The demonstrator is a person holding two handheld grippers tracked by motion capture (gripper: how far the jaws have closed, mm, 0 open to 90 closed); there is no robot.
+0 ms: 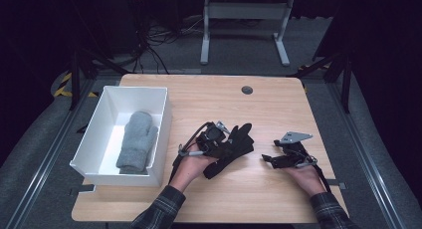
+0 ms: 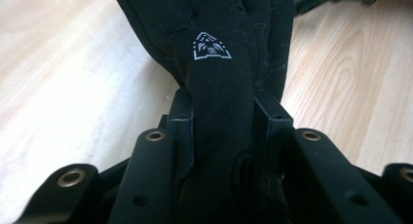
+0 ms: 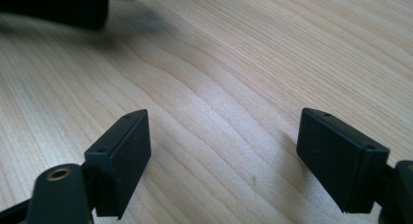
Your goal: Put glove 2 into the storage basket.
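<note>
Light wood-grain surface [image 1: 259, 109] with rounded corners and a round grommet [image 1: 247, 90] near the far edge. Dark room around it: grey carpet, cables on the floor at far left, a white desk frame [image 1: 244, 25] behind, yellow-black hazard tape [image 1: 63, 84] at left.

White bin [image 1: 94, 134] sits on the surface's left edge, a grey mitten [image 1: 136, 142] lying flat inside it.

Left gripper [image 1: 219, 139] is near the surface's middle, jaws clamped on a black glove [image 2: 229, 53]. In the left gripper view both pads press the glove's narrow part, and the glove fingers run away from the camera and are cut off at the top. The glove's cuff end is hidden behind the gripper body.

Right gripper [image 1: 268, 159] rests low to the right, well apart from the glove. Its jaws stand wide with bare wood between them.

Small white triangular logo [image 2: 211, 46] on the glove; no letters readable. Both sleeves are plaid, cut off at the bottom.
</note>
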